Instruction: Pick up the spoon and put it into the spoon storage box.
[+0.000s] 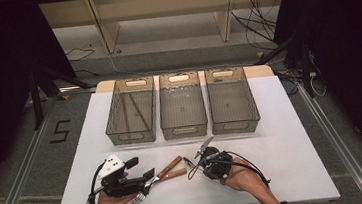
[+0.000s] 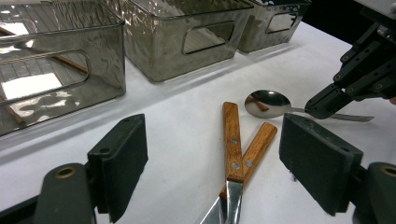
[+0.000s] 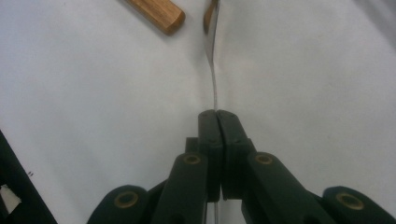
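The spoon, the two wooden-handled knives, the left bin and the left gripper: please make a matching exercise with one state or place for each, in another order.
1. spoon
2. wooden-handled knives
3. left bin
4. left gripper

a. open, above the knives
b. lying crossed on the white table
c. holds thin brown sticks
d. handle clamped in the right gripper

Pairs: 1-d, 2-b, 3-c, 4-a

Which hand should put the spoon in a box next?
Right, most likely. The right gripper is already shut on the spoon handle, so it only has to lift and carry. The left gripper is open over the two wooden-handled knives, holding nothing.
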### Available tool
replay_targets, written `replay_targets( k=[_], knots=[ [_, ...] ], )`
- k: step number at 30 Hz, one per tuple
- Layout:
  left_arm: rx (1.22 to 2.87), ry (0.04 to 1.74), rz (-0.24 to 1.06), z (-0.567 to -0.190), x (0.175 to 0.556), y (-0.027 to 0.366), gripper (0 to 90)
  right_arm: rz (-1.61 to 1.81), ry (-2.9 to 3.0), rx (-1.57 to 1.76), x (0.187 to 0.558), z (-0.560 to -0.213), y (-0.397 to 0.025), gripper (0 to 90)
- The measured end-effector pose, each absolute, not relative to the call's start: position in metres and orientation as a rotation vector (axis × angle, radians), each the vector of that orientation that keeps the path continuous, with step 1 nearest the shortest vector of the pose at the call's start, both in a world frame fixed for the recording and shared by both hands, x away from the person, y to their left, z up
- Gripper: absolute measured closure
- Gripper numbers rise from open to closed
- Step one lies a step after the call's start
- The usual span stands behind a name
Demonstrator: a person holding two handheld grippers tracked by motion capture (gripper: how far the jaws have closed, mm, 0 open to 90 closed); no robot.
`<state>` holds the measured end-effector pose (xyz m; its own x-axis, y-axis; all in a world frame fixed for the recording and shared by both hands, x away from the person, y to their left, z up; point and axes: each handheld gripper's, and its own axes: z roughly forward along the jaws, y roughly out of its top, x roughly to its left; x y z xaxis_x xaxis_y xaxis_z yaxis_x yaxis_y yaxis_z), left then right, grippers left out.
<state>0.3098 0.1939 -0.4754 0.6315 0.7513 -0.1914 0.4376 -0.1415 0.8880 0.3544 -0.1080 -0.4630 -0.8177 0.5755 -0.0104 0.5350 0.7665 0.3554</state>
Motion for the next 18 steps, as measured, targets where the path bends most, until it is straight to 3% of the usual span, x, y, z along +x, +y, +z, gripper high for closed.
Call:
replay_targets(
  k=[9, 18],
  knots=[
    [1.771, 0.969, 0.363, -0.476, 0.310, 0.195, 23.2, 0.535, 2.836, 0.890, 0.356, -0.460, -0.110, 90.0],
    [1.764, 0.972, 0.370, -0.476, 0.310, 0.196, 23.2, 0.752, 2.751, 0.953, 0.369, -0.427, -0.126, 90.0]
  ],
)
